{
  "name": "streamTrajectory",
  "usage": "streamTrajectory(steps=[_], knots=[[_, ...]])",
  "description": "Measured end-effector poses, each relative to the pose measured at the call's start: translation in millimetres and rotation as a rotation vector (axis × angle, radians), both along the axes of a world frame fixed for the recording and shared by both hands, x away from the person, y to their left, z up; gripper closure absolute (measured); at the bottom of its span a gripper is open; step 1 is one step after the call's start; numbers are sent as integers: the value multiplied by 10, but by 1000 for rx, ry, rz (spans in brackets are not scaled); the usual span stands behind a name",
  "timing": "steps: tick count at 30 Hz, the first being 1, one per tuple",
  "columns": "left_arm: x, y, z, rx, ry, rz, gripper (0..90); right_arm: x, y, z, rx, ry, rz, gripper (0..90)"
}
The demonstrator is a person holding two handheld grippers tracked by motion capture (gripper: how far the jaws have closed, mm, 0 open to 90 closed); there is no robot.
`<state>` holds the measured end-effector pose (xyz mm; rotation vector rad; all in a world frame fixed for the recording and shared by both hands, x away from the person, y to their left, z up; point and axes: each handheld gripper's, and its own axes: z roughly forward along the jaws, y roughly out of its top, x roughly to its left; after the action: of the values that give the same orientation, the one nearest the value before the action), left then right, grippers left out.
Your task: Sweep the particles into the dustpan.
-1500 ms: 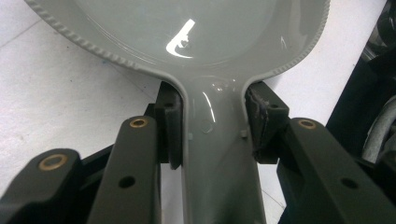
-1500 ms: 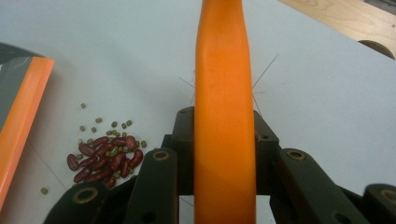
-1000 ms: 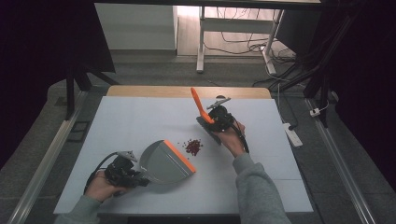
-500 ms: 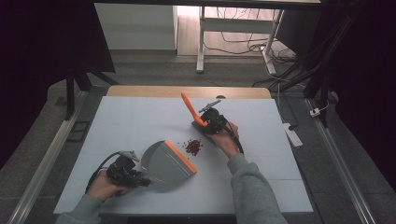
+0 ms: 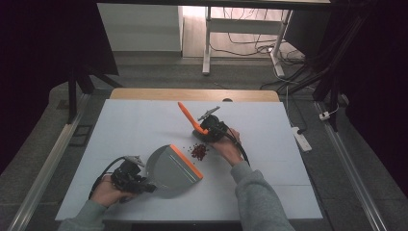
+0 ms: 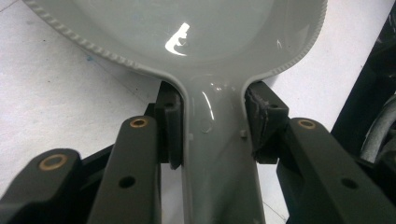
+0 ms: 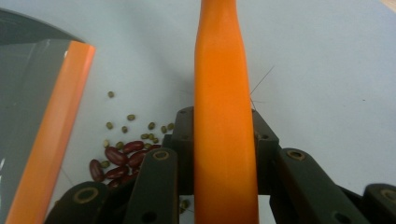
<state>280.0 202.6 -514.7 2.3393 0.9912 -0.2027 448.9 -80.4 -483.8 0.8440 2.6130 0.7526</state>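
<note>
A grey dustpan (image 5: 171,166) with an orange lip (image 5: 187,161) lies on the white table (image 5: 144,120). My left gripper (image 5: 139,185) is shut on its grey handle (image 6: 217,158), pads pressed on both sides. A small heap of red beans (image 5: 197,151) and little green beans (image 7: 130,117) lies just past the orange lip (image 7: 51,135). My right gripper (image 5: 207,130) is shut on an orange brush handle (image 5: 188,116), which sticks up and away from the heap; in the right gripper view the handle (image 7: 224,121) runs up between the jaws. The brush's bristles are hidden.
A power strip (image 5: 301,137) lies off the table's right edge. Dark stands and cables crowd the floor behind, near a white desk frame (image 5: 208,41). A wooden strip (image 5: 192,95) marks the table's far edge.
My right gripper has carried the orange brush leftward and a little nearer, closer to the bean heap. The left gripper and dustpan have stayed still.
</note>
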Motion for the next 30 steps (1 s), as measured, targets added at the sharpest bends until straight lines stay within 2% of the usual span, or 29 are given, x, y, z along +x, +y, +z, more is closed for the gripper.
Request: streamTrajectory(steps=[15, 18, 22, 28, 30], knots=[[3, -4, -9, 0, 2, 1, 621, -208, 123, -10, 6, 10, 34, 706], [3, -6, -10, 1, 2, 2, 621, -237, 135, -10, 41, 40, 46, 706], [2, -11, -11, 2, 3, 2, 621, -316, 192, -18, 25, 22, 52, 706], [3, -13, -13, 3, 3, 4, 621, -394, 233, -27, 30, 16, 66, 706], [4, -13, -13, 3, 3, 4, 621, -422, 242, -27, 45, 27, 73, 706]])
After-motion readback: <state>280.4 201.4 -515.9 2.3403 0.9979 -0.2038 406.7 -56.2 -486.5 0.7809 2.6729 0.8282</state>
